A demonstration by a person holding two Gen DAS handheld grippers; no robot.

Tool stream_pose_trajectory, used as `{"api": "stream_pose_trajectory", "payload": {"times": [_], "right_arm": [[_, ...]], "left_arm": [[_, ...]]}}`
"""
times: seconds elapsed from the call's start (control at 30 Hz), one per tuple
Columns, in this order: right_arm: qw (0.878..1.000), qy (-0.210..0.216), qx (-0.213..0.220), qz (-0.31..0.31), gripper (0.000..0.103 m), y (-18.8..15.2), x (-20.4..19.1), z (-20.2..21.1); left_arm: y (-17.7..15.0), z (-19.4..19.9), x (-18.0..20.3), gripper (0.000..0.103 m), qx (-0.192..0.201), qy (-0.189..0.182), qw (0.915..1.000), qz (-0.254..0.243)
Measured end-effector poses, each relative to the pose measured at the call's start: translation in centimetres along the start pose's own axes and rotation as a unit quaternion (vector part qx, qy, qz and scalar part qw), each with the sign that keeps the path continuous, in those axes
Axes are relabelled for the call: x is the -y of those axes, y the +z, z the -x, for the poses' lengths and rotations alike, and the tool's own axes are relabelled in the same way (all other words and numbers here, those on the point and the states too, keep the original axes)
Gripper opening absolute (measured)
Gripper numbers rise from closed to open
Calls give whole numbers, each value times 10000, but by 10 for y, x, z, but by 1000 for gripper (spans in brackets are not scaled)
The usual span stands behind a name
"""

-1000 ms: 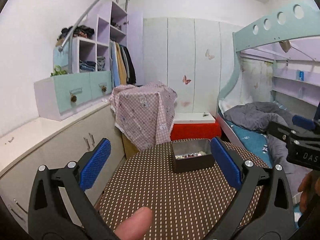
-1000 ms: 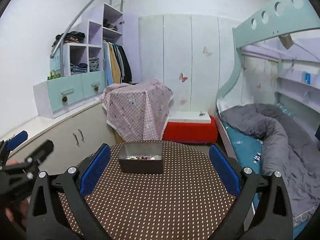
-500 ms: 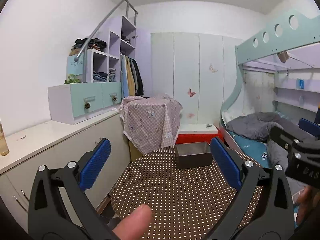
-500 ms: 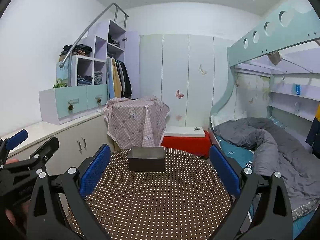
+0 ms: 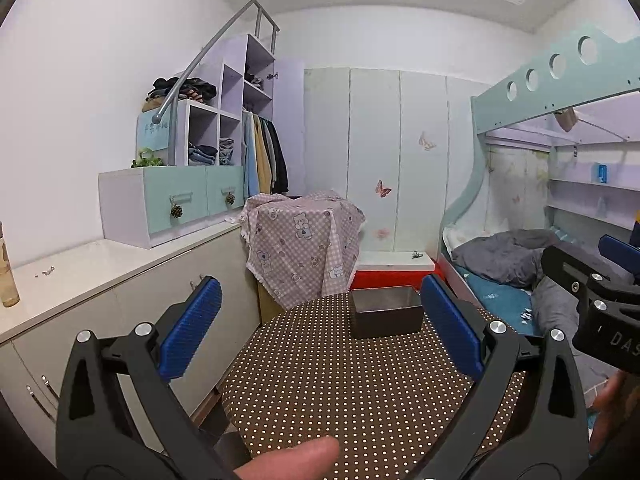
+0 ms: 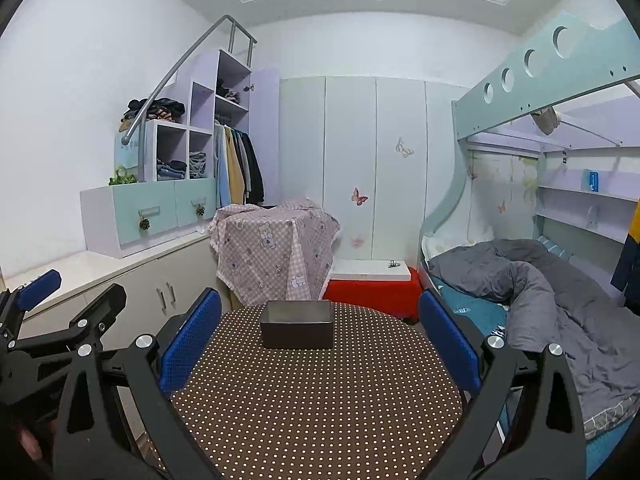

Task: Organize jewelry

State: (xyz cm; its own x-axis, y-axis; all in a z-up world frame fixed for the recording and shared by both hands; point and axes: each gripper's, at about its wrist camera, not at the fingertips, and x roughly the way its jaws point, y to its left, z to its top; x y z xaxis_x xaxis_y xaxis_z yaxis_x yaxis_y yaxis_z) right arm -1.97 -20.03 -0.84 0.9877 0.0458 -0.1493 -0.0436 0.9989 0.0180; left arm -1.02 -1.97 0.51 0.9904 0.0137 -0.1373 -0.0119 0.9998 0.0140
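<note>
Both jaws wide apart, empty: left gripper [image 5: 320,332], right gripper [image 6: 320,336]. Dark box [image 6: 297,324] ahead between jaws, on dotted counter [image 6: 320,400].

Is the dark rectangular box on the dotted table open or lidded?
Open: the dark rectangular box shows a bare rim and inner walls, no lid. Contents cannot be seen from this angle.

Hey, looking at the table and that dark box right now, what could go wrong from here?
1. The dark box sits near the far edge of the polka-dot table; a forward nudge might push it off.
2. From this low angle its contents are hidden, so reaching in would be blind.
3. The left gripper and right gripper, both open, are close together and may collide.
</note>
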Motion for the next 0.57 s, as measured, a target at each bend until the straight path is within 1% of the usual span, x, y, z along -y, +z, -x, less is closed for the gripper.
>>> {"api": "stream_pose_trajectory", "payload": {"times": [0.23,0.33,0.43,0.57], "right_arm": [[10000,-11,41,43,95,3,-5,2],[10000,-5,68,50,95,4,-7,3],[10000,-11,81,54,95,5,-7,4],[9999,-14,86,61,95,6,-8,3]], "left_arm": [[2,3,-3,97,128,-9,9999,65],[1,5,-3,97,123,-35,9999,62],[2,4,-1,97,97,-6,10000,20],[3,3,-1,97,94,71,9999,85]]}}
